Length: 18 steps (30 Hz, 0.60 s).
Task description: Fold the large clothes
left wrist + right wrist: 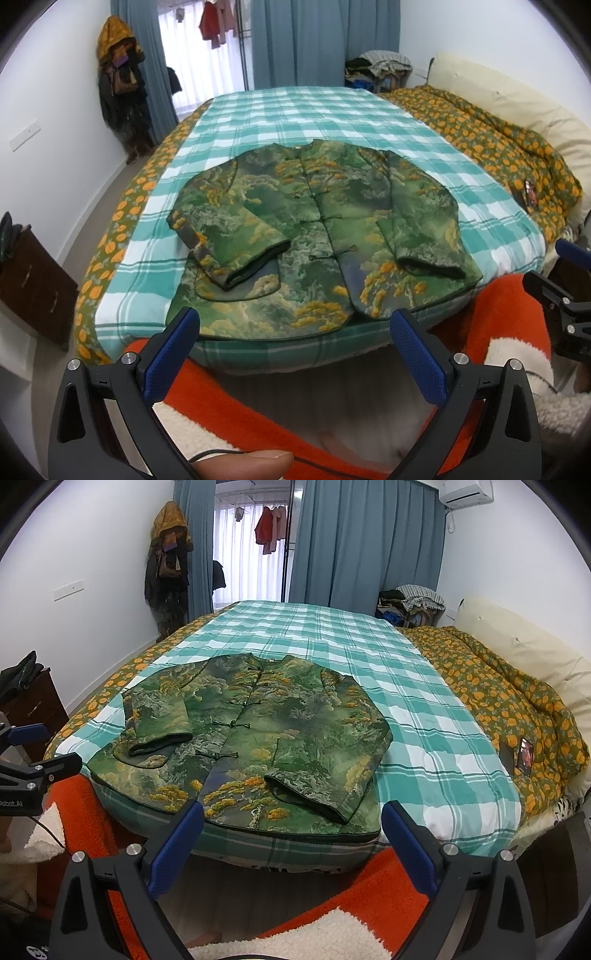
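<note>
- Jacket [325, 229] lies flat, front up, at the near end of the bed, on the teal-and-white check blanket [303, 110]; hem reaches the mattress edge closest to the grippers.
- Fabric: thick, quilted-looking, green landscape print with raised orange-yellow patches — dark piping along hem and cuffs, rounded hem corners.
- Front closed by a row of dark knotted frog buttons [236, 723] down the centre; small round collarless neck.
- Both sleeves folded inward over the body, cuffs pointing toward the hem, dark lining visible in the cuff openings.
- Left gripper [295, 325]: fingers spread wide, nothing between them, hovering short of the hem. Blue textured pads [171, 354] on black plastic arms.
- Right gripper [293, 818]: fingers also spread wide, empty, just short of the hem near the right-hand cuff.
- A thumb tip [245, 465] shows at the bottom edge of the left view.
- Orange and cream fleece [258, 402] below the grippers — fluffy, pile texture.
- Orange-floral quilt [509, 701] bunched along the right side of the bed, cream padded headboard [524, 646] behind it.
- Blue curtains [354, 542] at the far end, clothes hanging in the window gap.
</note>
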{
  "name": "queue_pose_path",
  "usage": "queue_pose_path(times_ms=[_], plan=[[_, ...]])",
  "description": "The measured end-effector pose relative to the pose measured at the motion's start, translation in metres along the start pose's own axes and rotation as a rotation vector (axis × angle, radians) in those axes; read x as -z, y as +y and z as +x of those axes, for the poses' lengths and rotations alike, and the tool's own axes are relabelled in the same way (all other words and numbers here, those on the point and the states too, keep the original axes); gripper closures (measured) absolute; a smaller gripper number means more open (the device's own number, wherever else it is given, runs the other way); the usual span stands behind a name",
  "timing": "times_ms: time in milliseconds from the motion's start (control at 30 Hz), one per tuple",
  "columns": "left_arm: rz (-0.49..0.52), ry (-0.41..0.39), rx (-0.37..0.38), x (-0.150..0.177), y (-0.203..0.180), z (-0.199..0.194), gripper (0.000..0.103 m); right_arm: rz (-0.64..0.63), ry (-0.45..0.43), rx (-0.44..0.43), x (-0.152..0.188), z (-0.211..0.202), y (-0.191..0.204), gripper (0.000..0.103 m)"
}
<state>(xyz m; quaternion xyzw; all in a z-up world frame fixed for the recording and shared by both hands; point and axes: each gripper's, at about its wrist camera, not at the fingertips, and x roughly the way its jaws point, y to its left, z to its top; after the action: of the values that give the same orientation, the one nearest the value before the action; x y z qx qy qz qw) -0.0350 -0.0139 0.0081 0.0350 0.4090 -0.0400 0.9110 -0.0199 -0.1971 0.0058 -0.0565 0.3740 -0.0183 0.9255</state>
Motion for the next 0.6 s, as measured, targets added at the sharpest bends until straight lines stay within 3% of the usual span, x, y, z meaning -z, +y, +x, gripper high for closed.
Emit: queue_pose_path(times_ms=[600], plan=[[0.006,0.026,-0.021,-0.003,0.001,0.011,0.001,-0.01,0.027,-0.014,-0.002,0.011,0.0,0.005]])
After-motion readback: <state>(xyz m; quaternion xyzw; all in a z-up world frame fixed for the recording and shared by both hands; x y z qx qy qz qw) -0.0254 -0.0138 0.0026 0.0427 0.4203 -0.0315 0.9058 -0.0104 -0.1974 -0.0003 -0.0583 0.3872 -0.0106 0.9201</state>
